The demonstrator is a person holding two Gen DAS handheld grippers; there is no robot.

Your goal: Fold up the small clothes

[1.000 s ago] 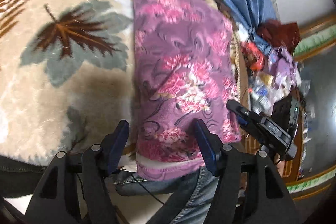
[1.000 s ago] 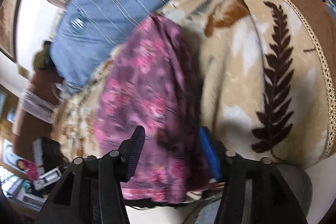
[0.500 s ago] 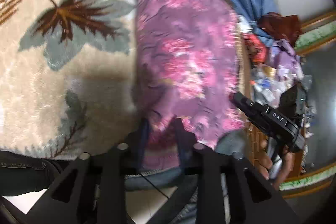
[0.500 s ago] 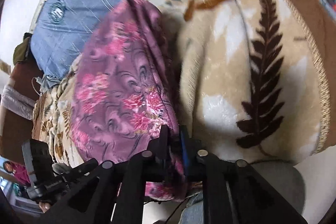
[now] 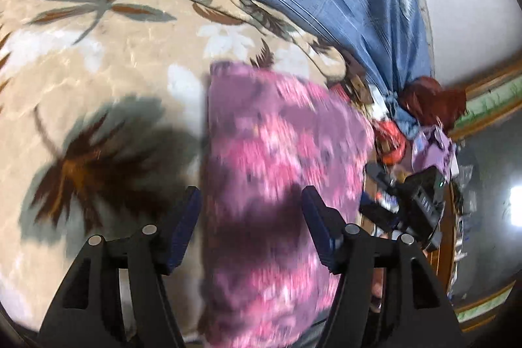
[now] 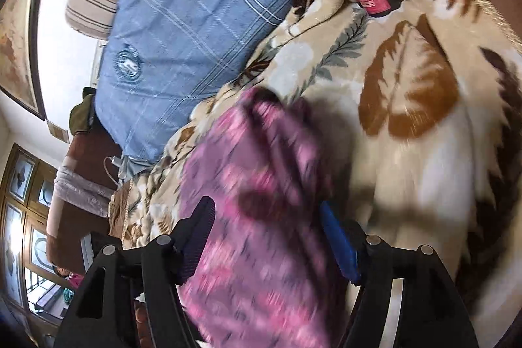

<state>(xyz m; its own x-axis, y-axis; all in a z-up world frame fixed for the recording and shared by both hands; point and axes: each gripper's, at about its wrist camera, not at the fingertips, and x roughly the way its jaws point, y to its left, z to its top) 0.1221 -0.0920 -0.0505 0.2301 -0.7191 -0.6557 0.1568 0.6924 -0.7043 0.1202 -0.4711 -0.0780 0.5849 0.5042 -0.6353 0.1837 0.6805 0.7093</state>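
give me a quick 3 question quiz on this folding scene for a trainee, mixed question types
1. True or false: the left gripper is clamped on the purple floral garment.
2. Multiple choice: the garment lies on A) a bare wooden table, B) a beige leaf-print blanket, C) a tiled floor.
3. Short answer: what large item lies beyond the garment in the right wrist view?

Key
1. False. Its jaws are opening and its pads stand clear of the cloth, as do those of the right gripper.
2. B.
3. A blue striped cloth, resting against the far edge of the blanket.
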